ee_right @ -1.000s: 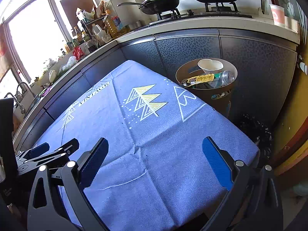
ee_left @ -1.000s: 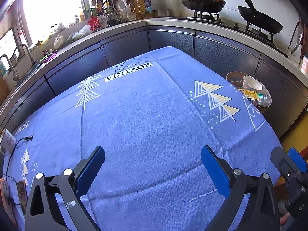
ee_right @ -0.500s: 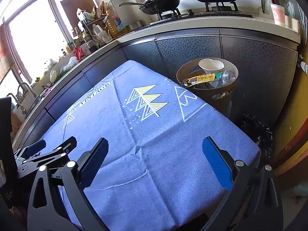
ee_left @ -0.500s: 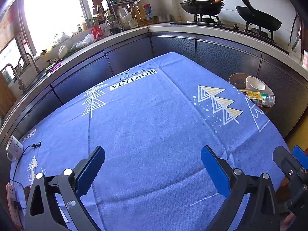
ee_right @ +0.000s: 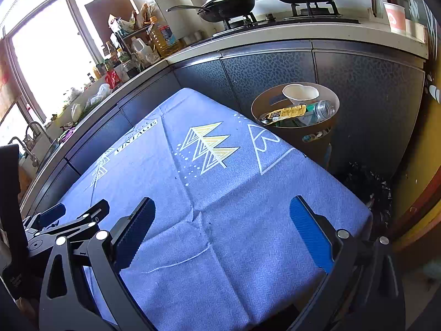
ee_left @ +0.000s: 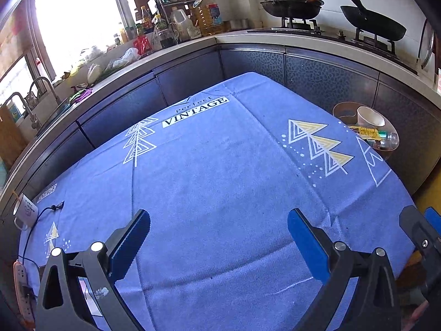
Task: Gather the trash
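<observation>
A brown round trash bin [ee_right: 317,135] stands on the floor past the table's far right corner; it also shows in the left wrist view [ee_left: 341,110]. It holds a white paper cup [ee_right: 300,93], a yellow wrapper [ee_right: 286,111] and a clear plastic bottle [ee_right: 319,110]. My left gripper [ee_left: 219,237] is open and empty above the blue tablecloth [ee_left: 220,171]. My right gripper [ee_right: 222,226] is open and empty above the cloth's near right part. The left gripper shows at the left of the right wrist view [ee_right: 63,220].
A white mug [ee_left: 26,212], a black cable [ee_left: 41,218] and a power strip [ee_left: 20,284] lie at the table's left edge. A counter with bottles [ee_left: 176,24], two pans [ee_left: 292,1] and a sink faucet [ee_left: 41,88] wraps around behind. Black debris [ee_right: 366,187] lies on the floor.
Both grippers have drawn back and tilted slightly, so the table and counter sit lower in view. Both stay open and empty. Nothing on the table has moved.
</observation>
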